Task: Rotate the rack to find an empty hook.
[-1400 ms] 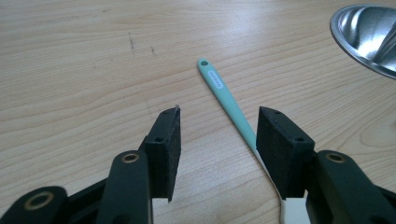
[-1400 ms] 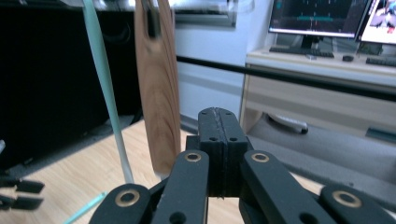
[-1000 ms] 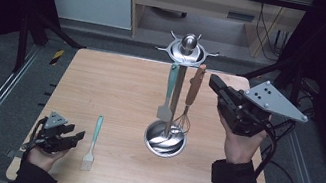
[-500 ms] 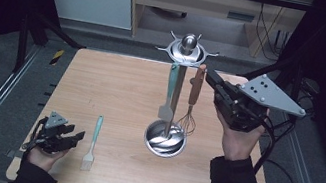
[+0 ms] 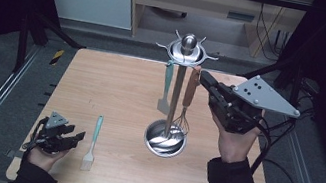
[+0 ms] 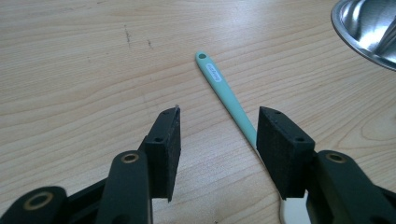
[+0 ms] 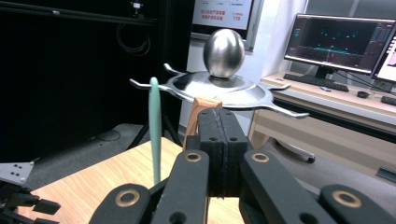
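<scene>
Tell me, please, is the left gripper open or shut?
Open: the left gripper shows bare table between its jaws, beside the teal brush.

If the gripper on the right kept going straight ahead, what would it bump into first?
Probably the wooden whisk handle hanging on the rack: the shut right gripper points straight at it, though the gap is unclear.

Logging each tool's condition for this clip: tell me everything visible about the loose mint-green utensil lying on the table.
The mint-green utensil lies flat on the wooden table, left of the rack's steel base. Its slim, plastic-looking handle tapers to a tip with a hanging hole and a small white label; the other end is pale and wider, like a brush or small spatula head. The left gripper stands open beside it, apparently not touching.
</scene>
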`<act>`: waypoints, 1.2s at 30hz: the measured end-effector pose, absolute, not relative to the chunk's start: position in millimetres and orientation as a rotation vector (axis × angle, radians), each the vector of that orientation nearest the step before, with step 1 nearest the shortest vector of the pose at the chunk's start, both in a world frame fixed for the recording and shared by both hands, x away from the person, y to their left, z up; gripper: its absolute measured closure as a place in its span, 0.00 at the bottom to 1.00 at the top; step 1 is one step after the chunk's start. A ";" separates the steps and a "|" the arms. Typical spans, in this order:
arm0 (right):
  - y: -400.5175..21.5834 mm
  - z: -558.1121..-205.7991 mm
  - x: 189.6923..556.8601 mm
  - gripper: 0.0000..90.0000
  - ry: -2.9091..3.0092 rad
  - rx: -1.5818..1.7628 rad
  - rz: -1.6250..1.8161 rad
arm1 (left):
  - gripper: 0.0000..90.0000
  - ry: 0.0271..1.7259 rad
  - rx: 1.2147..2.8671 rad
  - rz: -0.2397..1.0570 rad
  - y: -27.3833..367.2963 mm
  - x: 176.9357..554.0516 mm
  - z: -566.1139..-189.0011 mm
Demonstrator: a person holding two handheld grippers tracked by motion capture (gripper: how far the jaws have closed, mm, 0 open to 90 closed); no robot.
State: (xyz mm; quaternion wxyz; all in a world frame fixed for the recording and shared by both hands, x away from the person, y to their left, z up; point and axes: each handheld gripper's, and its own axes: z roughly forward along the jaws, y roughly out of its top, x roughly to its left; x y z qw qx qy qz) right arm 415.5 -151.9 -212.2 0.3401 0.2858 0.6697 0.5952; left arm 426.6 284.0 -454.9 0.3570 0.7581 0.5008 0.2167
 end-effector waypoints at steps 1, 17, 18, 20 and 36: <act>-151.2 -212.4 415.2 1.00 1.746 0.740 1.550 | 0.55 1.293 1.958 0.557 283.9 426.6 -454.9; -132.3 -211.9 413.8 1.00 1.794 0.694 1.562 | 0.53 1.289 1.966 0.546 283.2 426.8 -455.4; -130.7 -211.8 414.0 1.00 1.795 0.690 1.563 | 0.53 1.289 1.968 0.546 283.2 426.8 -455.4; -128.2 -211.6 414.4 1.00 1.800 0.687 1.564 | 0.53 1.287 1.970 0.546 283.0 426.8 -455.5; -157.9 -226.7 418.2 1.00 1.772 0.771 1.535 | 0.53 1.294 1.964 0.535 282.2 427.2 -455.6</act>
